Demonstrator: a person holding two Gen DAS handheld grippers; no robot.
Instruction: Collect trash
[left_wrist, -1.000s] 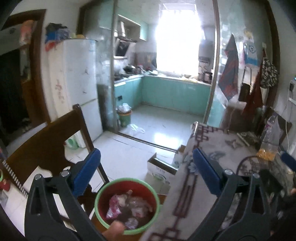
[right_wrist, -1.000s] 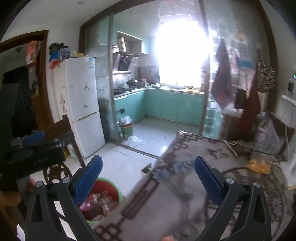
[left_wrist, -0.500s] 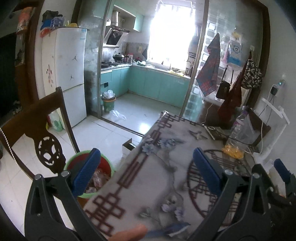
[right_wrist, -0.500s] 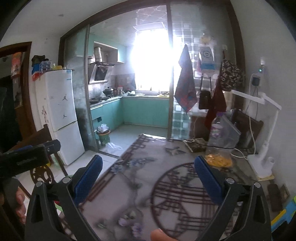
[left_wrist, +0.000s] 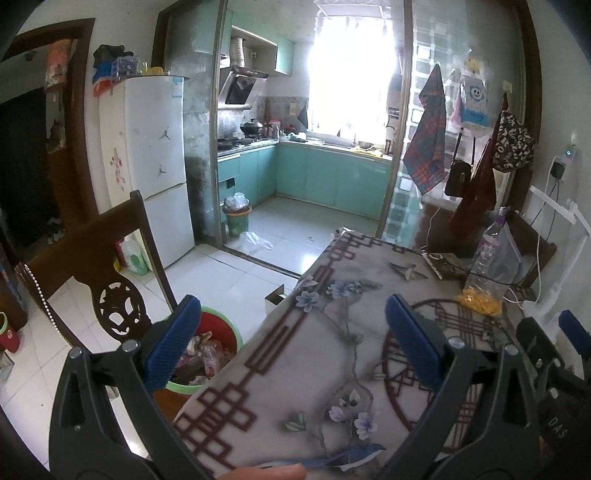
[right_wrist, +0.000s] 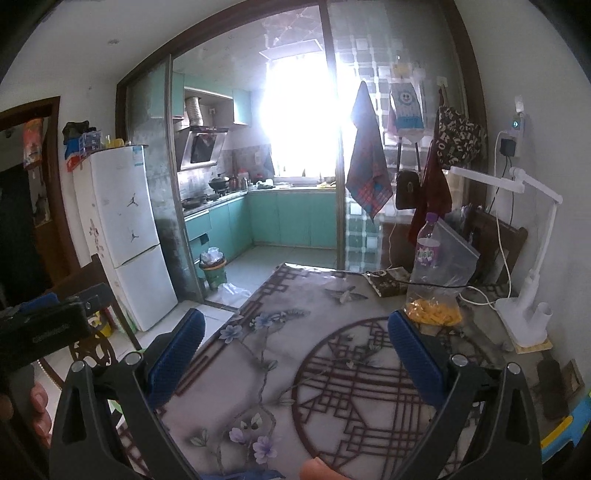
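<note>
Below, red bin with green rim, crumpled wrappers inside; left claw, right claw released, empty.

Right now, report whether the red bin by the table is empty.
Not empty: the red bin holds crumpled wrappers, visible past the left gripper.

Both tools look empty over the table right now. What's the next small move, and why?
Probably ease the right tool forward toward the plastic bag with yellow scraps beside the bottle. Both tools are open and hold nothing, the red bin sits by the table's left edge, and that bag looks like the nearest trash.
</note>
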